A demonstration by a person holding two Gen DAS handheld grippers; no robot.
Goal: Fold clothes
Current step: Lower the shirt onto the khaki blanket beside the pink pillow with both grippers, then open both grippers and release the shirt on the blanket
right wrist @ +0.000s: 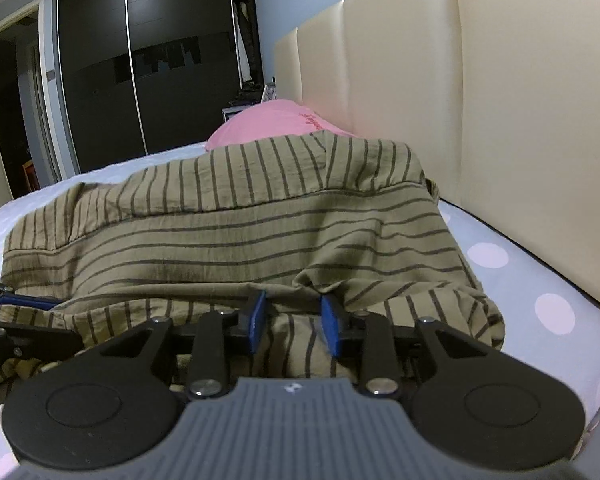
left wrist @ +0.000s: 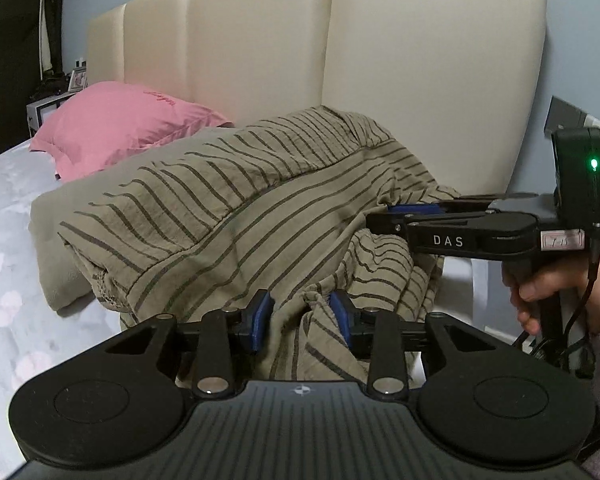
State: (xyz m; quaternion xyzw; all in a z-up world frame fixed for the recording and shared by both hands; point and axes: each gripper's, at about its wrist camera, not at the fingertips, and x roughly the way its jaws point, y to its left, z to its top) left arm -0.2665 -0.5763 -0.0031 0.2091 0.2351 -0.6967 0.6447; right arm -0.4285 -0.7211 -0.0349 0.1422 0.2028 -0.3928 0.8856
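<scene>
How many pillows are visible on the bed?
1. A pink pillow lies at the head of the bed against the cream headboard, behind the striped olive garment. The garment covers part of the bed, so another pillow may be hidden.

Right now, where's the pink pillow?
In the left wrist view the pillow lies far left on the bed, against the headboard, behind the striped shirt.
</scene>
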